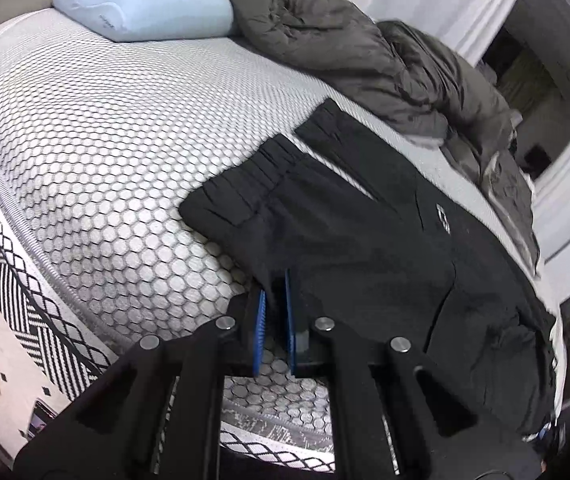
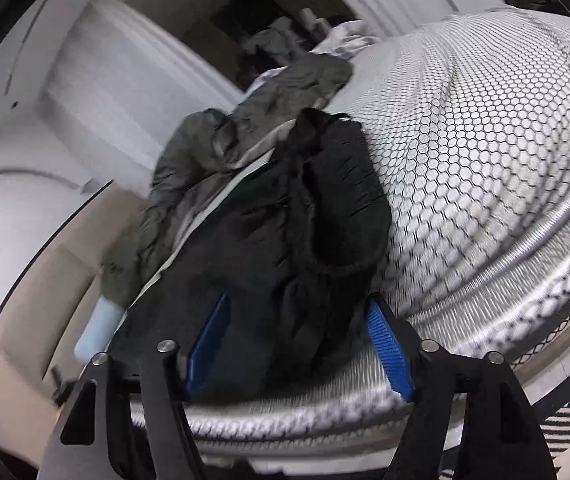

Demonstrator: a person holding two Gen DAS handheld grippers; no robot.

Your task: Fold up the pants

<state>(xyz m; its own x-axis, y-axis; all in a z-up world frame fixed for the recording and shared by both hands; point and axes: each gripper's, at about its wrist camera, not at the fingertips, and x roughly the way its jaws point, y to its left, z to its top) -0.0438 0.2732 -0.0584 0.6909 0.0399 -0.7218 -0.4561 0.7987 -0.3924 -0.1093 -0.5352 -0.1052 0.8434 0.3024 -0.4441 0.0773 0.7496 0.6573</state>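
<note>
Blue ribbed pads (image 1: 260, 326) of left gripper (image 1: 275, 300) nearly pressed together, pinching edge of black fabric pants (image 1: 345, 232). Right gripper (image 2: 297, 316) spread wide, blue pads (image 2: 389, 348) either side of bunched pants cloth (image 2: 285, 248), not pressing it. Pants lie partly folded near mattress edge, waistband toward bed middle. White mattress with grey honeycomb pattern (image 1: 105, 152) beneath. Crumpled dark olive quilted blanket (image 1: 345, 48) just beyond pants. Pale blue pillow (image 1: 145, 4) at far end.
</note>
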